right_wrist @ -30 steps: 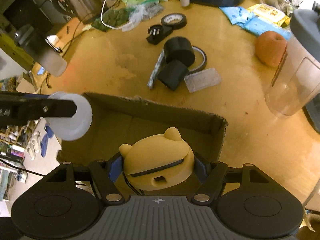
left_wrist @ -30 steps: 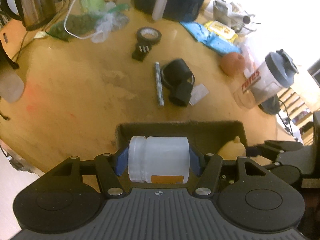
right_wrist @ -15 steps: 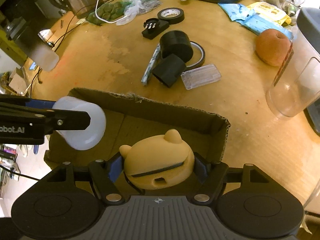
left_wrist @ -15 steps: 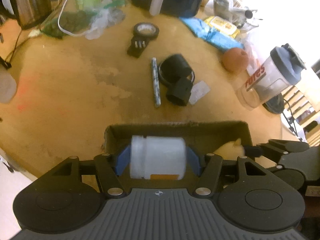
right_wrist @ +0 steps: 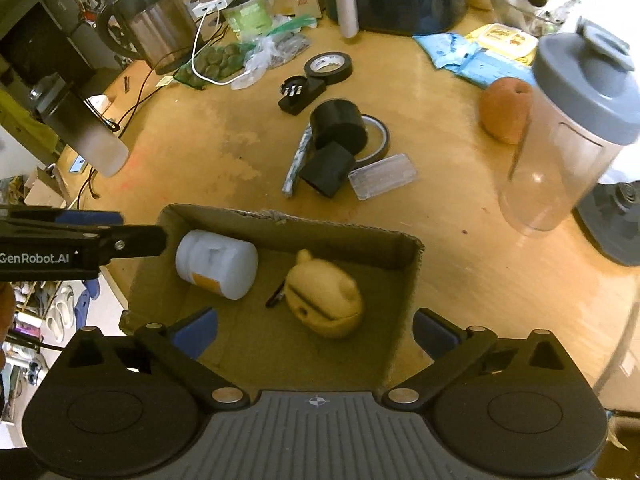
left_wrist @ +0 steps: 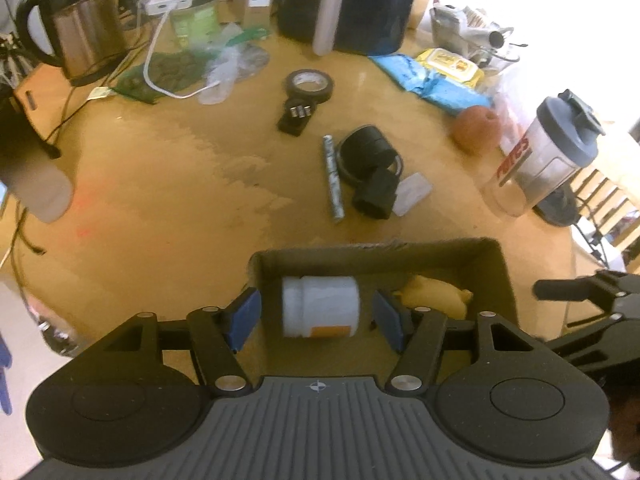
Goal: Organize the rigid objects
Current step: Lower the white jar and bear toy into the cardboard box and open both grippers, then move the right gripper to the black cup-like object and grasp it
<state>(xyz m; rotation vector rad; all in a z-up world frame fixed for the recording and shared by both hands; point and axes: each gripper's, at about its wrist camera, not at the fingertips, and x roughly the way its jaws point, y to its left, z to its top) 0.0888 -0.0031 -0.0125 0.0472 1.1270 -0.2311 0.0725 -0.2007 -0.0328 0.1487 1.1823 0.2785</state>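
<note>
Both objects have dropped free: the white jar (left_wrist: 320, 306) and yellow bear case (right_wrist: 326, 294) apparently rest in the cardboard box (right_wrist: 288, 226); the left gripper (left_wrist: 318, 314) stands open and empty, the right gripper (right_wrist: 316, 330) is opening, nothing between.

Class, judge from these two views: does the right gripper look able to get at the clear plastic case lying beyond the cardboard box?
Probably yes. The right gripper is opening and empty, above the cardboard box. The clear plastic case lies uncovered, touching only a black block.

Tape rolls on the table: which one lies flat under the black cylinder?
The thin tape ring, under the black cylinder. The thicker black tape roll lies apart, farther back.
</note>
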